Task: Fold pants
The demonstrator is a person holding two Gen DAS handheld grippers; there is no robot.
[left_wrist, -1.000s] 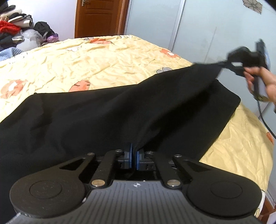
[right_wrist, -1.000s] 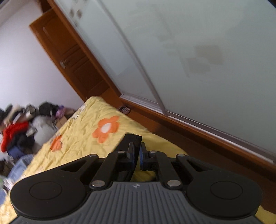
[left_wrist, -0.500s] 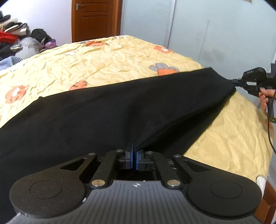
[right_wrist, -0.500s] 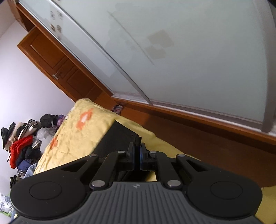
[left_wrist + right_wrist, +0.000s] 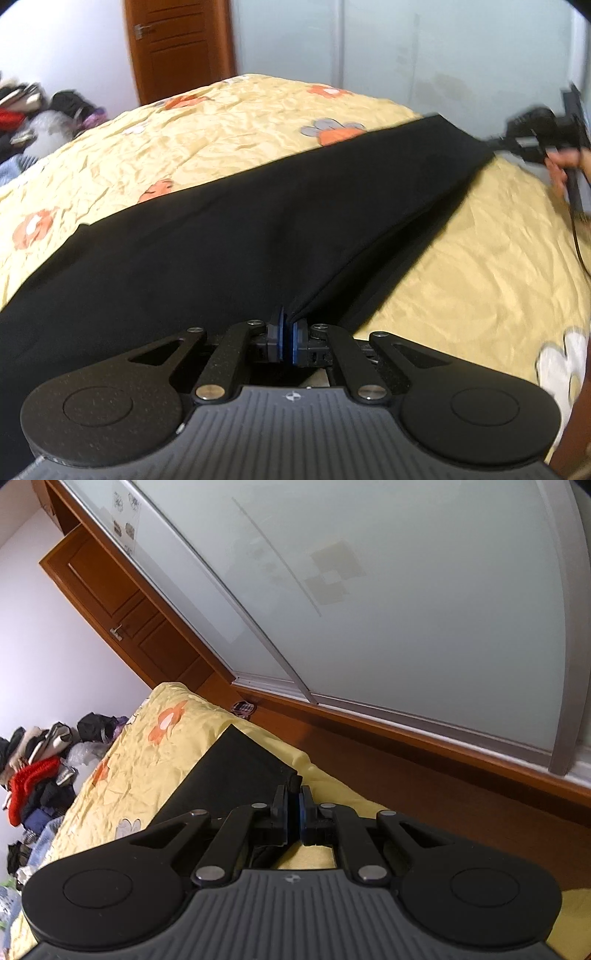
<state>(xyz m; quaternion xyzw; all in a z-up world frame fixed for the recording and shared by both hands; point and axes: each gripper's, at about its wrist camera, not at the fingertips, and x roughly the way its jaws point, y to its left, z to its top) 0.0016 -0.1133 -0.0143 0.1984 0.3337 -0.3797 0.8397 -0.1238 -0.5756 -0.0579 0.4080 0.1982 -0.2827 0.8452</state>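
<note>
Blue-padded fingertips (image 5: 281, 334) of the left gripper (image 5: 287, 338) are clenched on the near edge of the black cotton-like pants (image 5: 236, 236), the cloth rising out of the nearly closed jaws in a taut ridge. At the far end, the right gripper (image 5: 294, 812) has its pads pressed together on a corner of the same garment, and in the left wrist view it appears blurred at the frame's edge (image 5: 532, 136), gripped by the person's right hand (image 5: 563, 166). The two holds, well apart, seem meant to stretch the pants flat and straight along the yellow flower-print bedspread (image 5: 461, 266), so that one leg lies squarely over the other before the next fold. The garment now rests across the bed as a long dark band, its far end near the bed's edge facing the frosted sliding wardrobe doors (image 5: 406, 609). A second ago the far end was lifted clear of the bedspread and the cloth sagged in loose folds; since then the right gripper has dropped low and pulled outward, and the fabric has settled smoother and tauter. A heap of mixed clothes (image 5: 33, 775) lies on the floor beside the brown wooden door (image 5: 177, 48).
</note>
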